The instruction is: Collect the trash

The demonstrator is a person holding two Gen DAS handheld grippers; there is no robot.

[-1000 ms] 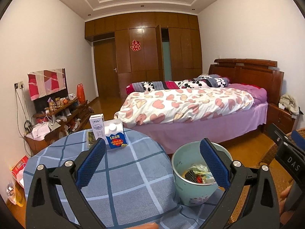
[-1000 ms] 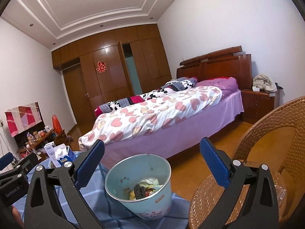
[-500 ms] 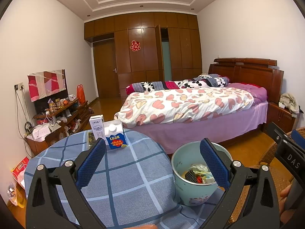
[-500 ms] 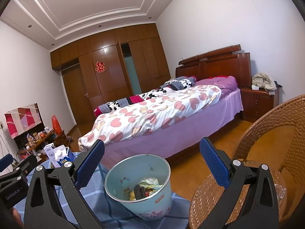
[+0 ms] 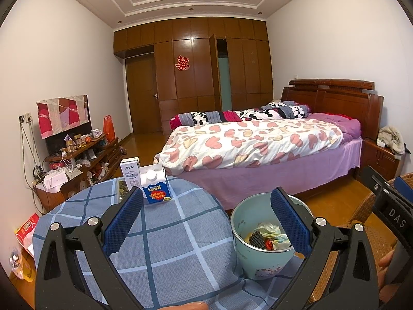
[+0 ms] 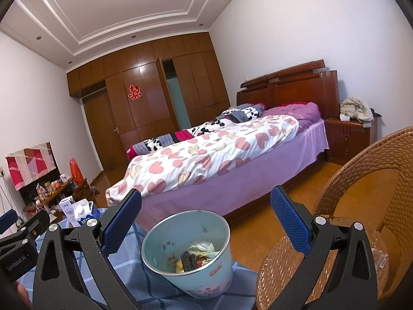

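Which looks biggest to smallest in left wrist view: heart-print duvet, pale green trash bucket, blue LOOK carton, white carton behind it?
1. Heart-print duvet.
2. Pale green trash bucket, though nearness inflates it.
3. Blue LOOK carton and white carton: alike, white one partly hidden, unranked.

A pale blue-green trash bin (image 5: 260, 266) stands upright at the edge of a round table draped in a blue checked cloth (image 5: 165, 248), holding crumpled wrappers and scraps (image 6: 196, 255); two milk cartons (image 5: 147, 180) stand upright across the table
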